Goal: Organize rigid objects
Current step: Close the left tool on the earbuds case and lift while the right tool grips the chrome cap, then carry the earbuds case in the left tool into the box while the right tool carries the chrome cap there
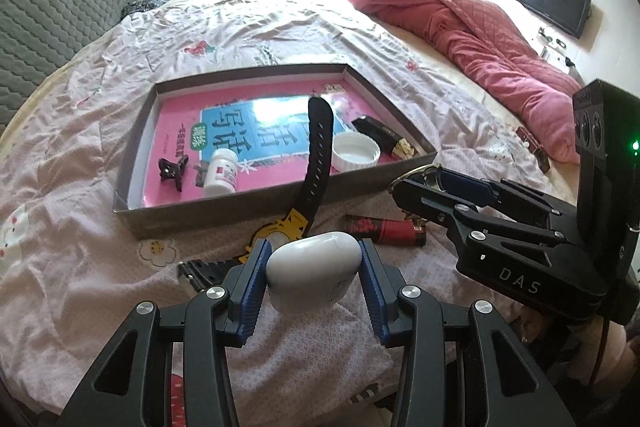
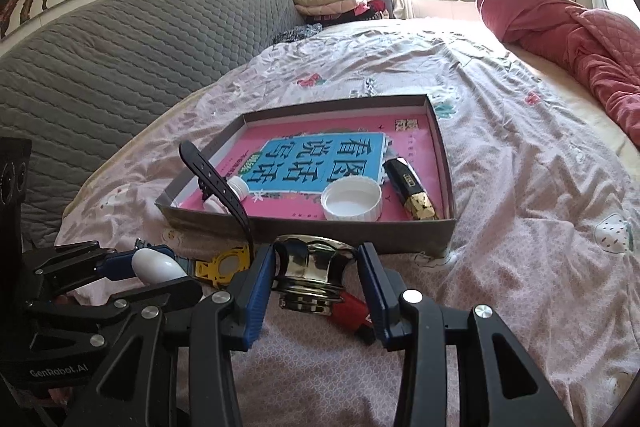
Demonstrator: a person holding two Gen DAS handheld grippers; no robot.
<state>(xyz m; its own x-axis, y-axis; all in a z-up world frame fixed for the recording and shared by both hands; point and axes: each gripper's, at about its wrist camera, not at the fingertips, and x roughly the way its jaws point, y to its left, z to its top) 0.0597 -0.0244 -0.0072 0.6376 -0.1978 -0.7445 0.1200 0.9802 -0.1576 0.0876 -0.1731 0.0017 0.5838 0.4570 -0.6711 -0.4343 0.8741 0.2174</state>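
My left gripper [image 1: 314, 269] clamps a white earbud case [image 1: 312, 273], low centre of frame, clear of the bedsheet [image 1: 100, 267]. My right gripper [image 2: 316, 277] squeezes a shiny metal knob [image 2: 310, 275] across its waist. The shallow box [image 1: 224, 205] lies mid-frame beyond, holding a pill bottle [image 1: 222, 173], white cap [image 1: 356, 151] and hair clip [image 1: 172, 167]. A black watch strap [image 1: 318, 155] arches over its near wall. Best to carry both pieces over that wall, avoid the strap, and set them on bare pink floor.
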